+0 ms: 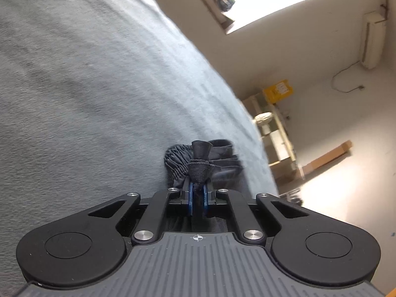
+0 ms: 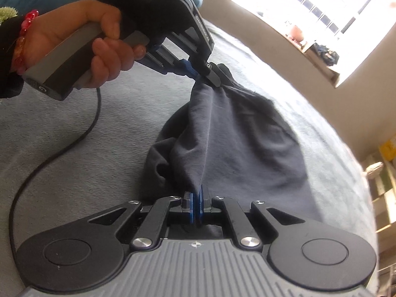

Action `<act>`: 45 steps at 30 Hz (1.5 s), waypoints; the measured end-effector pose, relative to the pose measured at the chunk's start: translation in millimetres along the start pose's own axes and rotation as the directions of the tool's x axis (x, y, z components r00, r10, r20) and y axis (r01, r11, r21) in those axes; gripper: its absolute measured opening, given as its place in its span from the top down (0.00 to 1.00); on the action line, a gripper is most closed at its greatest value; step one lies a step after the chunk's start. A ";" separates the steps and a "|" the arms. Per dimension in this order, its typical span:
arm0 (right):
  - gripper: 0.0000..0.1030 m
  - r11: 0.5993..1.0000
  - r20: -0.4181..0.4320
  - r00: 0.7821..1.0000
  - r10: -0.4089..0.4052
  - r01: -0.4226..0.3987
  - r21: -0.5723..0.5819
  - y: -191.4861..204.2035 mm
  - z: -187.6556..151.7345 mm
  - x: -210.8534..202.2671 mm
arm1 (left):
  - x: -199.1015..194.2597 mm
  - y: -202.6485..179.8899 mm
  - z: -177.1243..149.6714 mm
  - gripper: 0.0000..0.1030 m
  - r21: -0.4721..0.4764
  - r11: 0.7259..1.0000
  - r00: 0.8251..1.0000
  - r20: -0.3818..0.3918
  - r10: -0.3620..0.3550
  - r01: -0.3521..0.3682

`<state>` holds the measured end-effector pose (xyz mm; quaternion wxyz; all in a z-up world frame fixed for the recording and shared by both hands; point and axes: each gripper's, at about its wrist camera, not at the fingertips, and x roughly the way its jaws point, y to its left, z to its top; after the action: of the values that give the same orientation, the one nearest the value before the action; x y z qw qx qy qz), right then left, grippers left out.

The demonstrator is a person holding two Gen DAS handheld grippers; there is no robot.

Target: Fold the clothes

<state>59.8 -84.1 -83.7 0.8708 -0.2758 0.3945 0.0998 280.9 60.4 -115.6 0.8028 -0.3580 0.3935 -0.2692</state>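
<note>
A dark grey garment (image 2: 237,136) hangs stretched between my two grippers above a grey-blue bed (image 2: 61,128). My right gripper (image 2: 197,193) is shut on one pinched edge of it. My left gripper (image 2: 206,75), held in a hand, is shut on the opposite edge, farther away and higher. In the left wrist view my left gripper (image 1: 198,188) is shut on bunched dark fabric (image 1: 198,163), with the gathered cloth sticking out past the fingertips. The lower part of the garment sags onto the bed.
A black cable (image 2: 49,158) runs from the left gripper's handle across the bed. Beyond the bed's edge stand a pale wall, a bright window (image 2: 334,12), wooden shelves (image 1: 277,133) with a yellow box (image 1: 278,90), and a wall air conditioner (image 1: 372,39).
</note>
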 end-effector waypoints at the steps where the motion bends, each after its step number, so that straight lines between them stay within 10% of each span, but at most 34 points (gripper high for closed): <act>1: 0.91 1.000 -0.005 1.000 0.022 -0.022 0.019 -4.0 -0.9 2.1 | -2.0 -1.3 1.4 0.89 0.007 1.000 1.000 -0.001 0.015 -0.015; 6: 0.72 0.973 0.008 0.990 0.141 -0.140 0.181 -37.8 -5.5 -1.6 | -12.1 -7.6 8.1 0.70 0.042 0.995 0.996 -0.004 0.088 -0.088; 11: 0.58 0.831 0.115 0.955 0.275 -0.296 0.471 -99.5 -31.4 -47.3 | -23.9 -20.7 -1.2 0.70 0.107 0.988 0.992 -0.047 0.118 -0.112; 14: 0.55 0.631 0.203 0.910 0.362 -0.400 0.665 -134.6 -66.4 -72.1 | -31.9 -32.1 -15.2 0.70 0.161 0.982 0.989 -0.096 0.115 -0.099; 19: 0.36 0.131 0.413 0.826 0.384 -0.491 0.861 -172.7 -142.2 -86.7 | -45.3 -51.0 -38.5 0.63 0.248 0.966 0.977 -0.176 0.116 -0.070; 25: 0.36 -0.238 0.433 0.863 0.261 -0.377 0.895 -170.3 -216.7 -38.5 | -40.5 -56.0 -89.6 0.62 0.230 0.973 0.947 -0.306 0.092 -0.020; 31: 0.34 -0.347 0.404 0.889 0.214 -0.317 0.883 -173.5 -237.2 9.0 | -19.2 -27.4 -150.4 0.48 -0.001 1.000 0.954 -0.298 0.020 -0.021; 45: 0.29 -0.389 0.487 0.854 0.184 -0.391 0.834 -205.7 -208.2 70.7 | -1.3 -38.2 -162.6 0.16 0.000 1.000 0.991 -0.133 -0.003 0.003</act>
<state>56.0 -373.8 -165.3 0.6956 0.6476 0.3108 -0.0108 140.4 -20.6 -155.5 0.7744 -0.3400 0.4454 -0.2937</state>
